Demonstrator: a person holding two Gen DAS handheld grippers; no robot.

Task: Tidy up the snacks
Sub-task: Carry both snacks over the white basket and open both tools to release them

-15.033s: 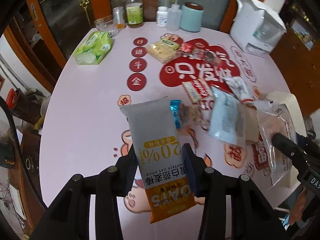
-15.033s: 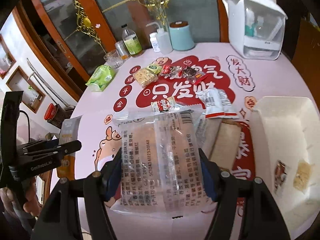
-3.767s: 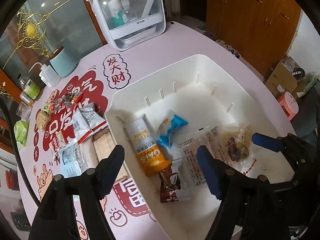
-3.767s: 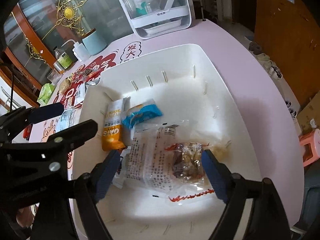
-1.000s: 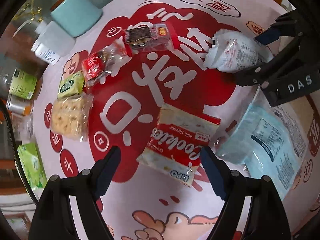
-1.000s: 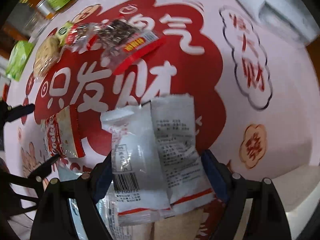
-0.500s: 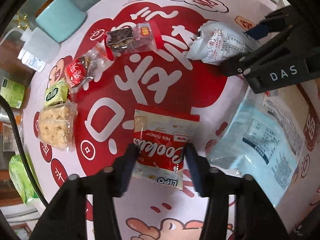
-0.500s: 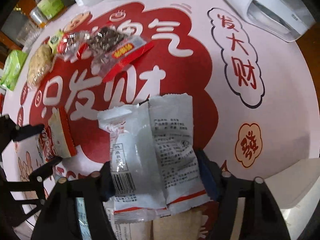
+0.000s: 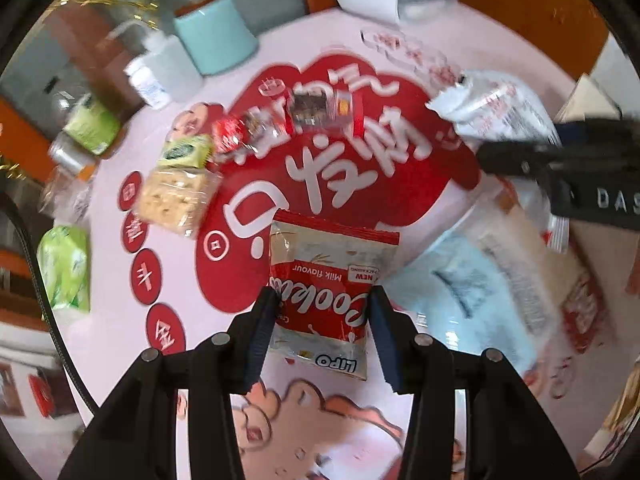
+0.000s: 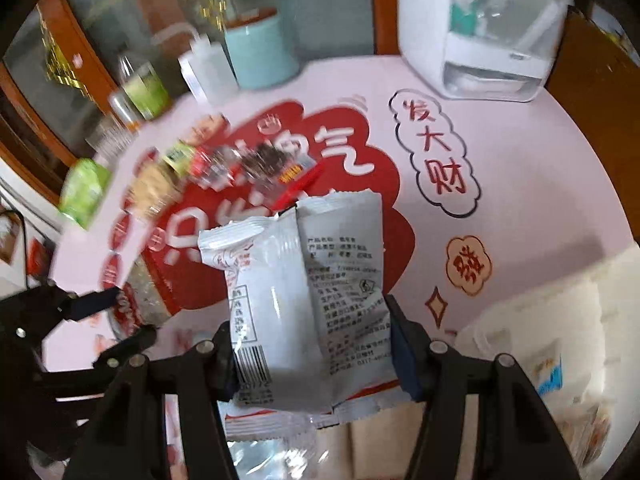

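Note:
My left gripper is shut on a red-and-white cookie packet, which hangs just above the pink table. The jaws of my right gripper are closing, and their pads press the sides of a white snack packet held off the table. That white packet also shows at the right of the left wrist view. A white bin with snacks inside sits at the lower right. More snacks lie in a row on the red print: crackers, a green packet and a dark snack.
A light blue packet lies to the right of the cookie packet. At the table's far edge stand a teal canister, a white bottle and a white dispenser box. A green tissue pack lies at the left.
Both grippers have shut on their packets, the left on the cookies and the right on the white packet. Both have risen, lifting the packets off the table.

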